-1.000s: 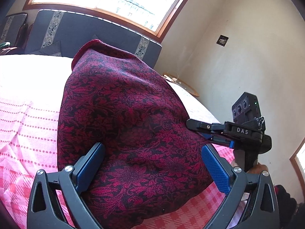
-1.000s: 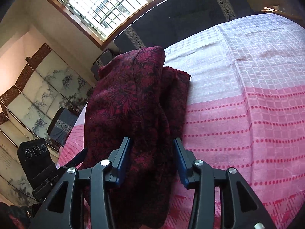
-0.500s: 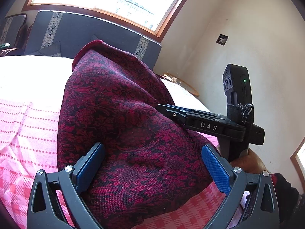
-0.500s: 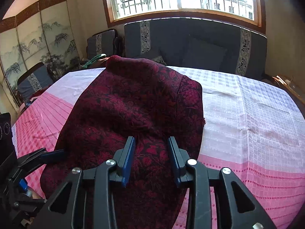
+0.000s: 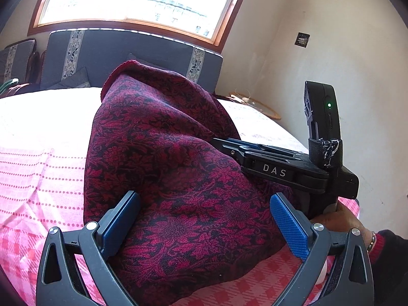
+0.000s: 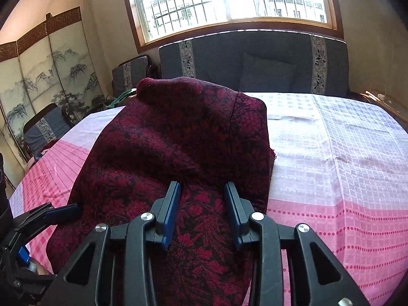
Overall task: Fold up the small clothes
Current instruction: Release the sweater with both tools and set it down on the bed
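A dark red floral garment [image 5: 178, 165] lies bunched on the pink checked tablecloth [image 5: 38, 178]. My left gripper [image 5: 204, 195] is open wide, its blue pads standing on either side of the garment's near end without pressing on it. My right gripper [image 6: 202, 186] is shut on a thick fold of the same garment [image 6: 178, 140], and cloth fills the narrow gap between its pads. In the left wrist view the right gripper [image 5: 219, 142] reaches in from the right onto the garment's right edge. One of the left gripper's fingers [image 6: 63, 209] shows at the cloth's left edge.
A person's hand [image 5: 336, 216] holds the right gripper's handle. A dark blue sofa [image 6: 255, 63] stands behind the table under the window. A painted folding screen [image 6: 38, 81] and chairs [image 6: 46, 127] stand at the left. A round wooden tray [image 5: 255, 104] sits by the far right corner.
The right gripper rolled upright, moved in onto the garment's right edge, and its jaws narrowed around a fold. The left gripper stayed in place, open.
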Motion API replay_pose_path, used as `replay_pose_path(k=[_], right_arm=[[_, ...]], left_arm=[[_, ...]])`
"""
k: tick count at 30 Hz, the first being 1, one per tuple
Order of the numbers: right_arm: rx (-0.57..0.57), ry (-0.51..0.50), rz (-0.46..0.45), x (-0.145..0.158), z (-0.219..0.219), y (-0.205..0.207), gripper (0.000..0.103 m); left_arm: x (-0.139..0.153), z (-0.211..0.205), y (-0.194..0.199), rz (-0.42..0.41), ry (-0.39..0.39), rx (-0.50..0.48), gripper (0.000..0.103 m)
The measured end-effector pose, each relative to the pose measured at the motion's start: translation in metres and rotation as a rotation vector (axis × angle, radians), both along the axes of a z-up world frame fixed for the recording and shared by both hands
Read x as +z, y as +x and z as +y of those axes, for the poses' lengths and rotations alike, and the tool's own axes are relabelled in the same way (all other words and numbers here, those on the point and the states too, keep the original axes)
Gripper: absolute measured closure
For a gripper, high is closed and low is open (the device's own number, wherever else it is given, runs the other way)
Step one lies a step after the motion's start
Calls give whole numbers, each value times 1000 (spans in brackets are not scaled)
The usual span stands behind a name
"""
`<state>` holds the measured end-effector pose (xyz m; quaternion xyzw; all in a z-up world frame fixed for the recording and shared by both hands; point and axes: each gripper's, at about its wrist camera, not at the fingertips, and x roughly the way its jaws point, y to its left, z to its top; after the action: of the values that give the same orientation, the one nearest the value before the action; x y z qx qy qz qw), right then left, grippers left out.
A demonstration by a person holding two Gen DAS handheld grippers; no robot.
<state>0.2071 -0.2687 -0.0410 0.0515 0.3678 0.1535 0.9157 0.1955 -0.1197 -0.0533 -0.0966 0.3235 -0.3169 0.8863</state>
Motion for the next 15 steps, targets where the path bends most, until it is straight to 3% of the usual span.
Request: replay_pose_path(k=[7, 15], right_arm=[[-12, -15, -10, 2, 5, -2, 69], [-16, -12, -17, 3, 5, -3, 68]], left_arm=[[5, 3, -10, -55, 95, 134, 1], [2, 26, -17, -53, 122, 311, 0]])
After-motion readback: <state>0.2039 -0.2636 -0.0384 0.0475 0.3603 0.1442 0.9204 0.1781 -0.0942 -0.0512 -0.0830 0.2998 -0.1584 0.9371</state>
